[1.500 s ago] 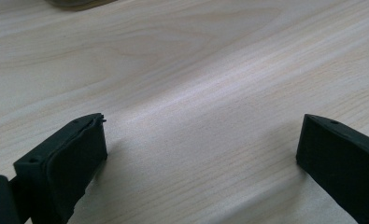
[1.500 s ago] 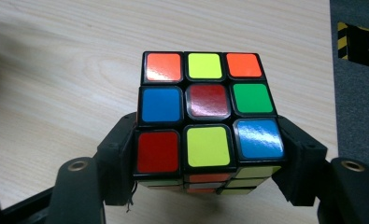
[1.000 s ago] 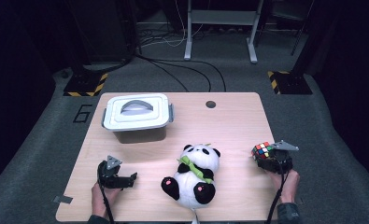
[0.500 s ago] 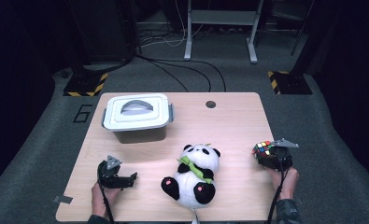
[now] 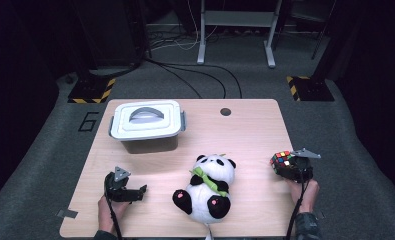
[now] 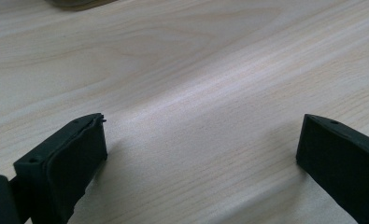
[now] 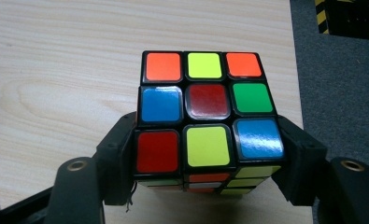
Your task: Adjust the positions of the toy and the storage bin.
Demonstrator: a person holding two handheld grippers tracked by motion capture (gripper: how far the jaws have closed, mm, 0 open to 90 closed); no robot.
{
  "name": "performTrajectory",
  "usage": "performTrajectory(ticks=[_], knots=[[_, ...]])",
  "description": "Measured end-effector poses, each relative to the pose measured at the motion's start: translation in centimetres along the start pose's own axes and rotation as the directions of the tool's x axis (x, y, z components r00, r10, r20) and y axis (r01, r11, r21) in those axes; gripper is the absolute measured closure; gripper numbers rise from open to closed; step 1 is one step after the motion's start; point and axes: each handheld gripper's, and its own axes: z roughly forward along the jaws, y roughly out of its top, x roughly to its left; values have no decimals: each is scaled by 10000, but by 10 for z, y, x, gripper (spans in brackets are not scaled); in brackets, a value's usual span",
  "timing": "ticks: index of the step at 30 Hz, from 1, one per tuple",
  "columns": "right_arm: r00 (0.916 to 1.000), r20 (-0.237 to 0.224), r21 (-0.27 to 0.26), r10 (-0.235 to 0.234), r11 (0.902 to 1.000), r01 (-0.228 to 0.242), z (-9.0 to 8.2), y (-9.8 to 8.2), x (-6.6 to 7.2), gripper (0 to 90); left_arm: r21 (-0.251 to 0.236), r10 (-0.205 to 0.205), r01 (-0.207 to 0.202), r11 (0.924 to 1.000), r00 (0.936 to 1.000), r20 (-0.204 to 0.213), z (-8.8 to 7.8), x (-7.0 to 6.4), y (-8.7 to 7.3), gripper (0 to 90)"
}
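A scrambled colour cube is clamped between the black jaws of my right gripper, which press on its two sides. It is held near the right edge of the wooden table. I cannot tell whether the cube rests on the wood or hangs just above it. My left gripper lies low over the front left of the table. Its jaws stand wide apart, with bare wood between them.
A plush panda with a green scarf lies on its back at the front middle, between the two grippers. A grey lidded box with a handle stands at the back left. A small dark hole marks the far tabletop.
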Motion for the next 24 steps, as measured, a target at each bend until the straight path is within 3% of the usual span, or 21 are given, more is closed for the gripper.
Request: performTrajectory(ticks=[20, 24], knots=[[9997, -11, -27, 253, 9997, -253, 5, 4, -4, 331, -7, -8, 8, 10000, 10000, -1, 0, 0, 0, 14], [9994, -70, -468, 338, 9983, -341, -2, 4, -4, 244, -9, -11, 11, 10000, 10000, -7, 0, 0, 0, 14]])
